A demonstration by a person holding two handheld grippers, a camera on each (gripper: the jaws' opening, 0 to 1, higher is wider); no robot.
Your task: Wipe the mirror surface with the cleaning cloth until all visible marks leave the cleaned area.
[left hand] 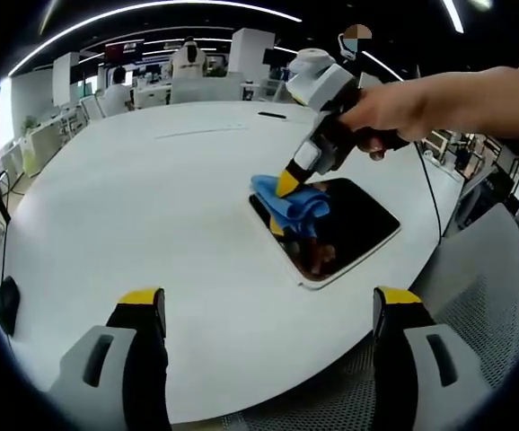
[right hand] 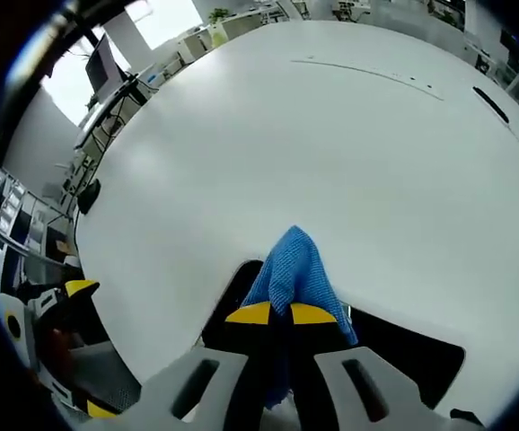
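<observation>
Right gripper (right hand: 272, 313): jaws closed tight on the blue cleaning cloth (right hand: 294, 268); in the left gripper view this gripper (left hand: 286, 183) is held by a hand (left hand: 394, 109) and angled down onto the mirror.
Left gripper (left hand: 268, 310): jaws spread wide with nothing between them, held above the near part of the desk, apart from the mirror.
Cleaning cloth (left hand: 291, 201): bunched, pressed on the mirror's far-left part.
Mirror (left hand: 345, 229): dark rectangular panel with a pale rim, lying flat on the desk near its right edge.
Desk (left hand: 152, 206): large, white, rounded.
Background: office desks and seated people beyond the far edge.
</observation>
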